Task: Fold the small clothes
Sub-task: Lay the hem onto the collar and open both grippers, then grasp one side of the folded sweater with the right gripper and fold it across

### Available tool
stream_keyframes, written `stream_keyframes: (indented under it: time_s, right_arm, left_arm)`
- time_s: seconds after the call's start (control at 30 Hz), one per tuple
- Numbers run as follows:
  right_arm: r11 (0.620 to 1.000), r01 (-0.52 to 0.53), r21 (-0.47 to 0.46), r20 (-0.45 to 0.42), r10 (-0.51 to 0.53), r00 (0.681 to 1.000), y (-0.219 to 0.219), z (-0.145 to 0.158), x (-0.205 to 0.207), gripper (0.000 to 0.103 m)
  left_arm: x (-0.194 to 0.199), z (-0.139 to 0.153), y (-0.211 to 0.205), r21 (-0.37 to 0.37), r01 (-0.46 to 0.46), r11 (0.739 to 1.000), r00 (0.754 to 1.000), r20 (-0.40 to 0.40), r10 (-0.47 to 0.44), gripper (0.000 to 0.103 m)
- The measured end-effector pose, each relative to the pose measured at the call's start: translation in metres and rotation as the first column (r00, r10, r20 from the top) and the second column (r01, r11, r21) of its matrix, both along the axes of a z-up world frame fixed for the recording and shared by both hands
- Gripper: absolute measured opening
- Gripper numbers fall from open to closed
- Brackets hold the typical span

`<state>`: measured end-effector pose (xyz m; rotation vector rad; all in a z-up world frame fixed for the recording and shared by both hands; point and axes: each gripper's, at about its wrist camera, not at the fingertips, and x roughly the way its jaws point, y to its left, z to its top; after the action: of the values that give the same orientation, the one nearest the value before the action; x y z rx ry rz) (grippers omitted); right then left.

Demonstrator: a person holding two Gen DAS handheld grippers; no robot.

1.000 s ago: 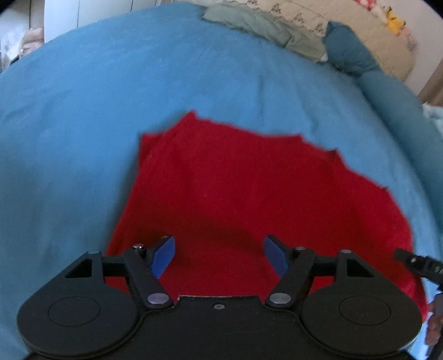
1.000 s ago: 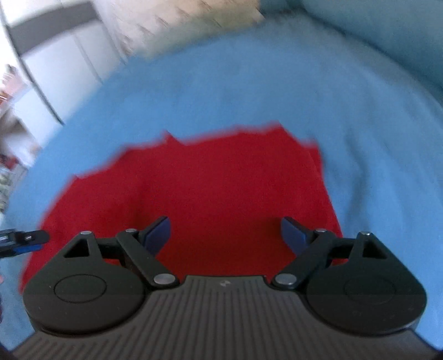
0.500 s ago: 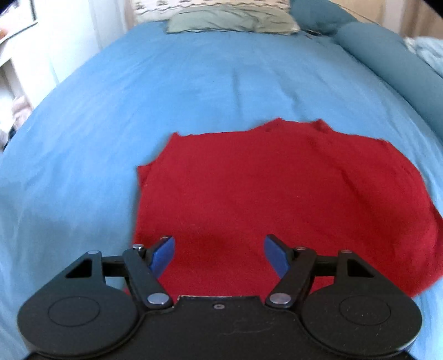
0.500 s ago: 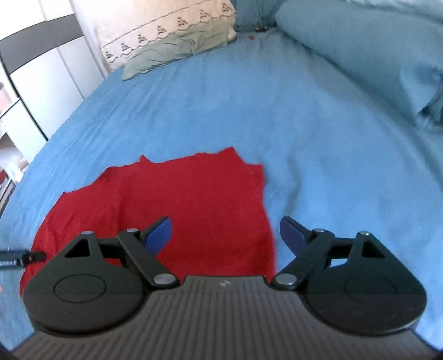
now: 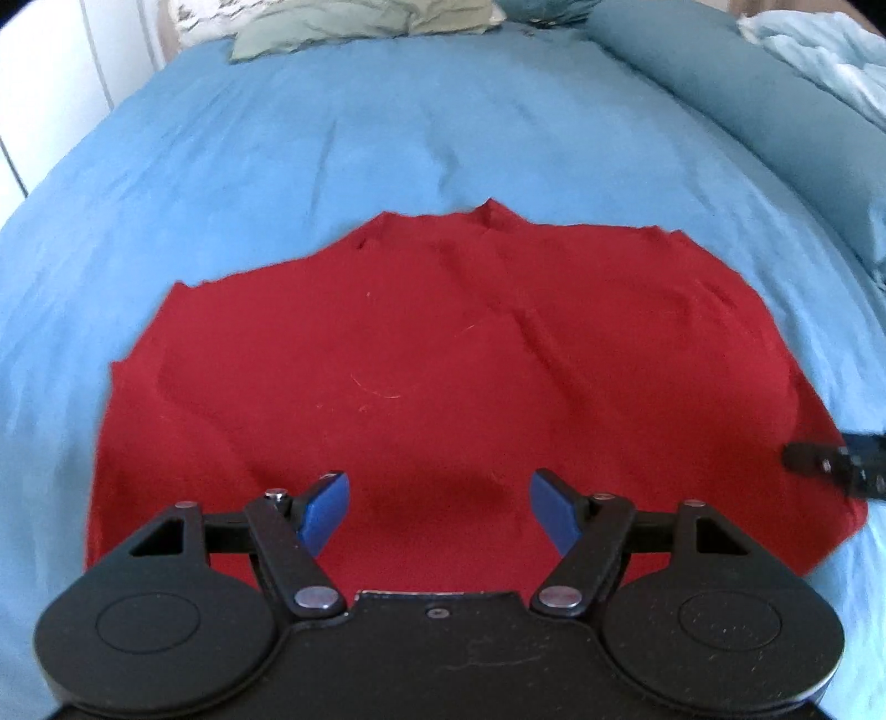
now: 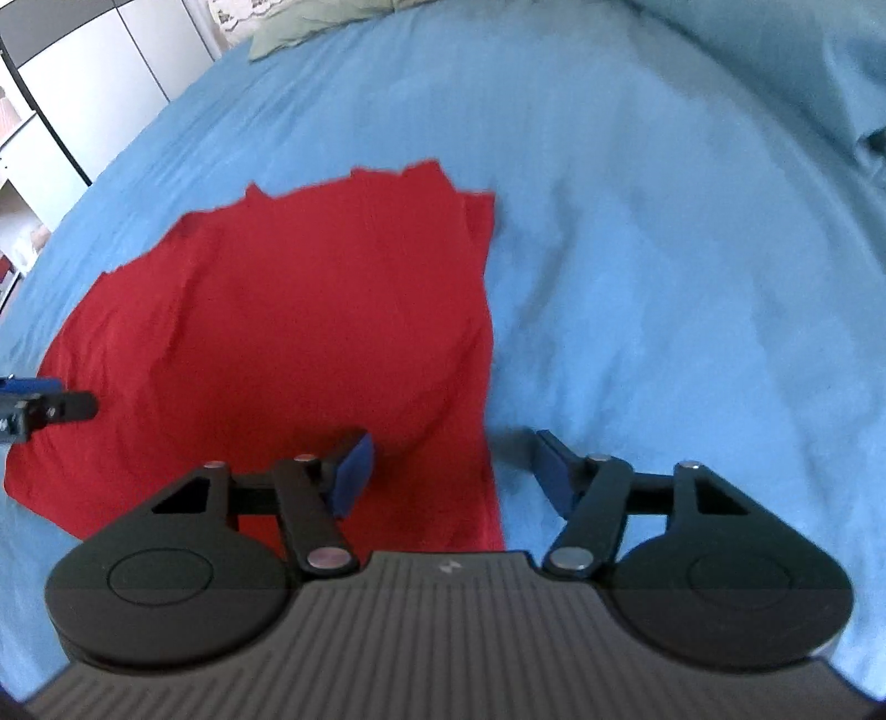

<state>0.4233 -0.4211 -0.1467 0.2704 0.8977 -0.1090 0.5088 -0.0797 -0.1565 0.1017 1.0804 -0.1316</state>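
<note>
Flat red fabric garment [image 5: 443, 354]: lies spread on the light-blue bedsheet [image 5: 387, 138], creased, far edge jagged.

Left hand-held gripper [image 5: 437, 509]: released, blue pads apart above the garment's near edge, nothing between them.

Right hand-held gripper [image 6: 451, 471]: jaws closing, straddling the garment's right edge; left pad over red cloth, right pad over bare sheet; pads not pressing on the cloth.

Grey-green pillow [image 5: 360, 22]: at the bed's far end. Rolled teal duvet [image 5: 720, 94]: along the right side.
</note>
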Motion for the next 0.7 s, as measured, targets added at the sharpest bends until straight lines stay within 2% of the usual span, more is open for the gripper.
stream_keyframes:
  time_s: [0.07,0.13,0.17,0.23,0.27,0.33,0.43,0.5,0.57,0.63,0.7]
  right_arm:
    - [1.000,-0.014,-0.003,0.013,0.014,1.000,0.003,-0.002,-0.001,0.074]
    - [0.999,-0.031,0.018,0.016,0.031,0.999,0.005,-0.002,-0.002,0.056]
    - [0.999,-0.038,0.024,0.015,0.037,0.999,0.007,-0.002,-0.002,0.053]
    - [0.998,-0.042,0.041,0.009,0.041,0.999,0.008,0.000,-0.001,0.040]
    - [0.998,-0.034,0.053,0.004,0.034,0.999,0.007,0.000,0.001,0.037]
    - [0.994,0.001,0.113,-0.007,0.000,1.000,0.002,0.003,0.003,0.027]
    - [0.957,0.094,0.275,-0.005,-0.097,0.995,-0.011,0.017,0.002,0.025]
    - [0.921,0.115,0.371,0.031,-0.136,0.990,-0.013,0.035,0.000,0.025]
    - [0.894,0.089,0.439,0.082,-0.139,0.987,-0.007,0.060,0.006,0.025]
    - [0.890,0.019,0.455,0.135,-0.091,0.987,0.012,0.087,0.018,0.025]
    - [0.890,-0.082,0.448,0.181,0.000,0.984,0.043,0.110,0.037,0.025]
  left_arm:
    - [0.005,-0.009,0.000,0.003,-0.028,1.000,0.999,-0.022,0.029,0.077]
    - [0.009,-0.018,0.001,0.006,-0.048,0.999,0.998,-0.049,0.049,0.078]
    - [0.011,-0.022,0.000,0.012,-0.050,0.999,0.997,-0.056,0.051,0.079]
    - [0.013,-0.026,-0.003,0.029,-0.048,0.998,0.997,-0.065,0.049,0.084]
    - [0.015,-0.028,-0.004,0.036,-0.052,0.998,0.996,-0.075,0.054,0.086]
    - [0.020,-0.032,-0.005,0.043,-0.064,0.997,0.993,-0.096,0.068,0.093]
    - [0.028,-0.036,-0.003,0.058,-0.059,0.997,0.990,-0.128,0.066,0.101]
    - [0.036,-0.034,0.001,0.032,-0.068,0.997,0.985,-0.159,0.072,0.100]
    - [0.037,-0.026,0.011,-0.032,-0.084,0.996,0.982,-0.169,0.078,0.096]
    - [0.033,-0.013,0.028,-0.090,-0.105,0.990,0.984,-0.155,0.090,0.094]
    - [0.023,0.004,0.050,-0.096,-0.125,0.988,0.987,-0.117,0.113,0.094]
